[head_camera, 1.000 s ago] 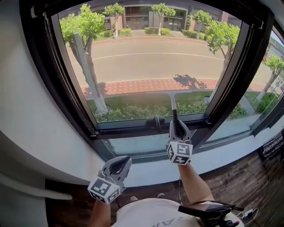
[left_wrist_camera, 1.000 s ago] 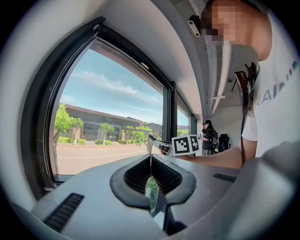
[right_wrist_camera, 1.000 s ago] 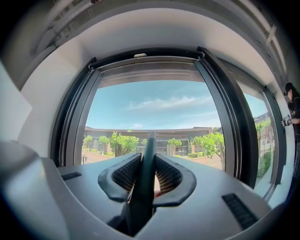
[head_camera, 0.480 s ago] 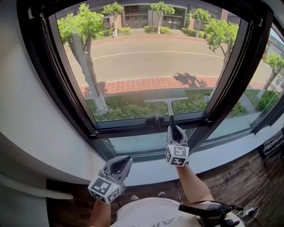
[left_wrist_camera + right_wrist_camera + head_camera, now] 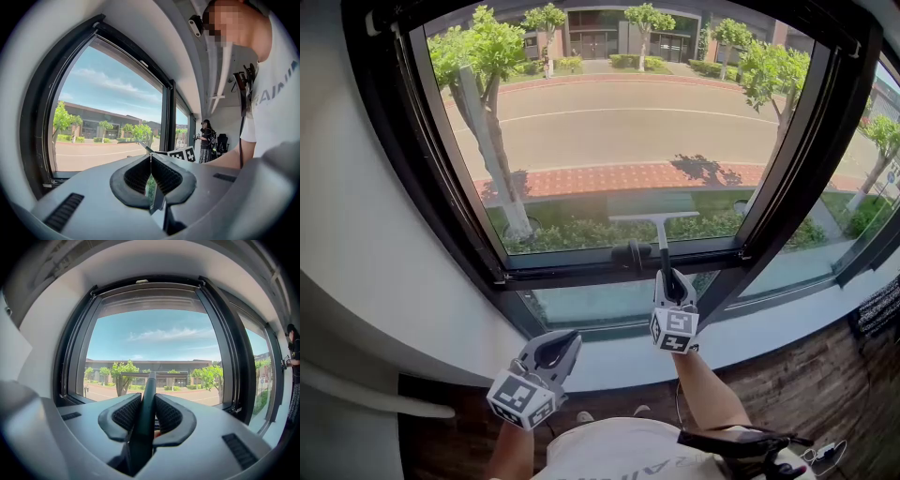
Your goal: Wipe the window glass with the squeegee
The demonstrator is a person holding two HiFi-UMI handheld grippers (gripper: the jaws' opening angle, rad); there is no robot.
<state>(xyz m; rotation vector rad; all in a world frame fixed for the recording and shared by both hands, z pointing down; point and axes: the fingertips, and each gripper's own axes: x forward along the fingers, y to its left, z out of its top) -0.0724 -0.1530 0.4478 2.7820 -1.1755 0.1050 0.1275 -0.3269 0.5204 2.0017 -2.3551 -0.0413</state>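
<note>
Head view: squeegee (image 5: 654, 221) low on window glass (image 5: 609, 122).

Black window frame (image 5: 442, 202) in white wall (image 5: 356, 234), dark wood floor (image 5: 806, 375), sunlit street (image 5: 619, 122) outside

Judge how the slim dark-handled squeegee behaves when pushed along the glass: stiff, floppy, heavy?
Probably stiff: the slim dark-handled squeegee stands straight up from the right gripper. Likely light, being thin. Its long blade may twist in the jaws, held low.
</note>
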